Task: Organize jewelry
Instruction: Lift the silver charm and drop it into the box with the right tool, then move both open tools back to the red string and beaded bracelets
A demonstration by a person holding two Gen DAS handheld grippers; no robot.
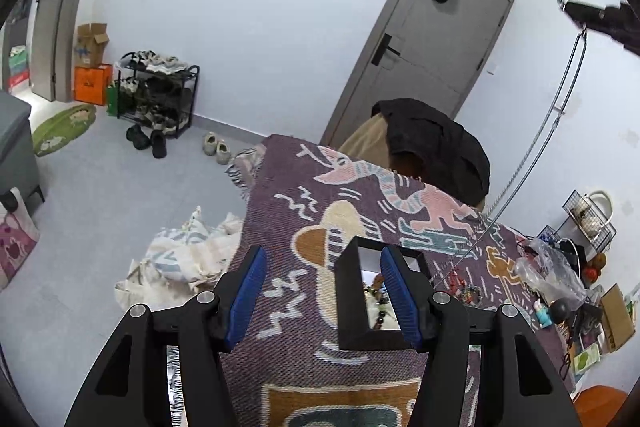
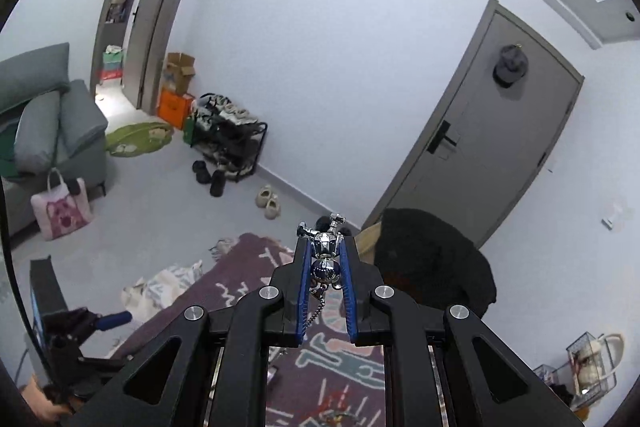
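Two tongs share the work here, above a counter (image 1: 280, 211) covered by a purple patterned cloth (image 1: 304, 359). On that cloth stands a black box (image 1: 352, 307), open at the top, with beads (image 1: 380, 303) visible inside; a loose heap of more jewelry (image 1: 460, 287) lies just beside it to the right. The left tongs (image 1: 324, 295) are spread wide and grip nothing, though the right finger sits over the box's far wall, so a hold on the box looks planned but not made.

The right tongs (image 2: 325, 267) are pinched tight on a silvery pendant (image 2: 326, 247), held well above the counter. Its chain (image 1: 532, 143) hangs in a long double line down to the cloth beside the box.

The step in hand seems to be getting this necklace into the box. To do it well, the person would likely steady the box with the left tongs first, then bring the pendant over the opening and lower slowly, so that the chain coils in ahead of the pendant. The main risk, as judged from here, is the chain dragging across the loose heap or catching on the box's rim.
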